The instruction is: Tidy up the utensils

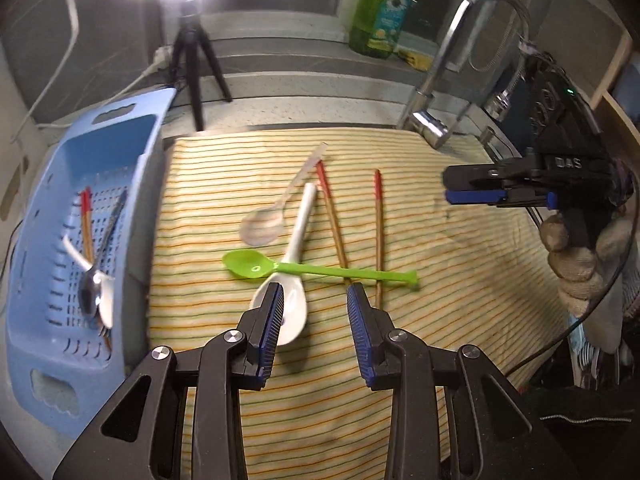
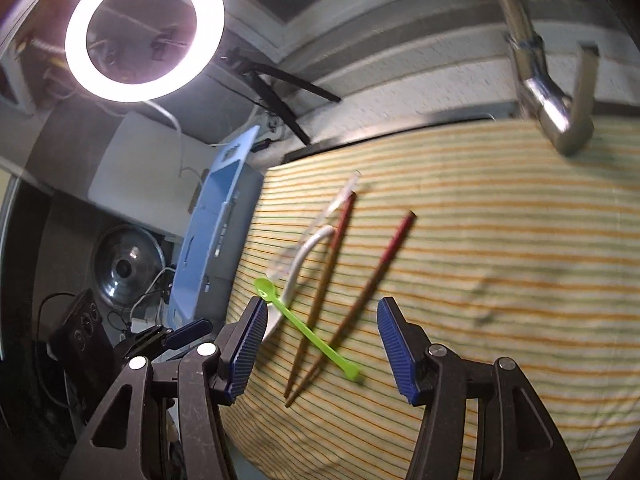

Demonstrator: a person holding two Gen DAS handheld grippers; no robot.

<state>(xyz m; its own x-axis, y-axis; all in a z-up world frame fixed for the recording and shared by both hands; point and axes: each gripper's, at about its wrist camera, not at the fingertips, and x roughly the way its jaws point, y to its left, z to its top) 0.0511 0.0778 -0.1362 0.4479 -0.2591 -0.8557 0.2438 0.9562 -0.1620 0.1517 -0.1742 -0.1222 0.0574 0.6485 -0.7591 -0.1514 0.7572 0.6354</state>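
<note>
My left claw [image 1: 314, 294] hangs spread over the near end of the pile, jaws empty, straddling the white spoon [image 1: 294, 264] bowl and the green spoon [image 1: 304, 270] handle. My right claw [image 2: 322, 320] is spread too, holding nothing, off at the right of the cloth [image 1: 460, 280] and aimed at the two chopsticks [image 2: 344, 300].

Loose utensils sit mid-cloth, tangled. The green spoon lies across both chopsticks and the white spoon, so I judge it comes off first. The clear spoon [image 1: 272, 216] is at the far side, touching the white one's handle.

The blue basket [image 1: 44, 264] stands at the left edge, tilted up on the cloth's border. It already holds a steel spoon, a white spoon and a chopstick, so that's the drop spot, I think.

Room: right half of the cloth is bare, good for approach. The faucet [image 1: 432, 120] hangs over the far right corner, and the ring light tripod [image 1: 196, 68] is far left, behind the basket. The path left to the basket looks open.
</note>
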